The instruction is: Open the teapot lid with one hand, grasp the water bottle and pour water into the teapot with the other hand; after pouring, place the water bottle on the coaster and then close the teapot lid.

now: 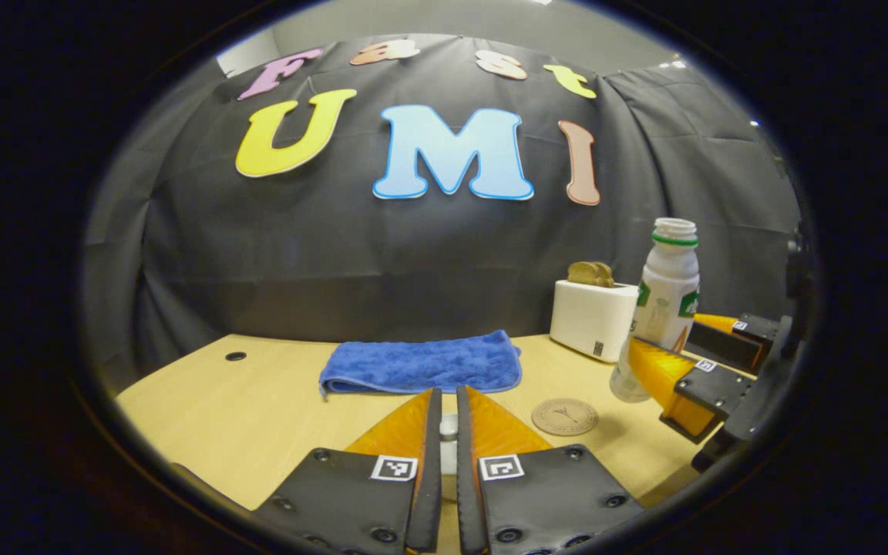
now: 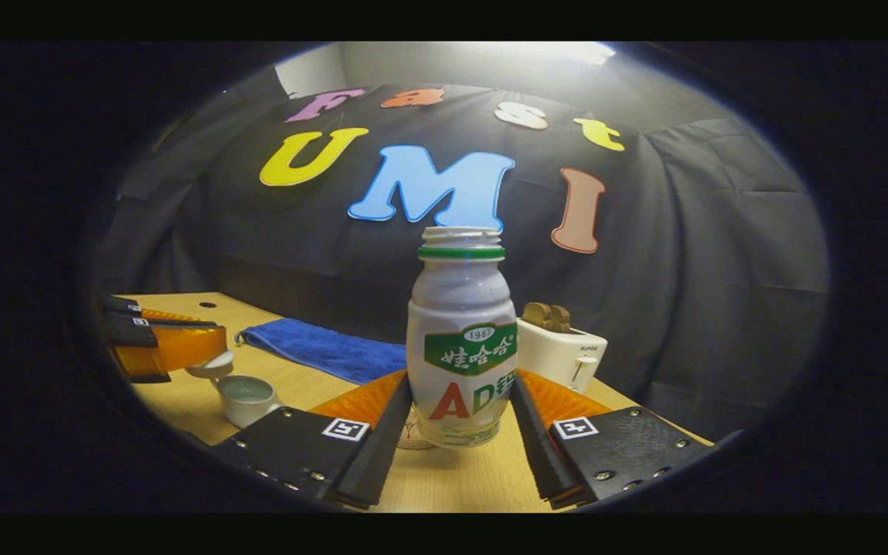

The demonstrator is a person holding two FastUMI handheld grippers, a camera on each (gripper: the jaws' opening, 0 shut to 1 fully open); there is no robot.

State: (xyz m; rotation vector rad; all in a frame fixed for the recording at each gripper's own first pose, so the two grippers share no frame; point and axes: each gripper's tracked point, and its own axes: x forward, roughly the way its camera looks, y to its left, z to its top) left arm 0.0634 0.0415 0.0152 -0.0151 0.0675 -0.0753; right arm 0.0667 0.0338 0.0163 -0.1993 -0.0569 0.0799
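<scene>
Right gripper view: my right gripper [image 2: 461, 420] clamps the water bottle [image 2: 461, 347] at centre frame; at left, my left gripper [image 2: 205, 356] pinches the teapot lid [image 2: 211, 364] above the teapot [image 2: 247, 399].

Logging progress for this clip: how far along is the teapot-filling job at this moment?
Done: the lid is off, held by the left hand-held gripper above the open teapot. In hand: the right hand-held gripper grips the uncapped bottle, upright, above the table. Whether water was poured can't be told. Left: set the bottle on the coaster, then close the lid.
</scene>
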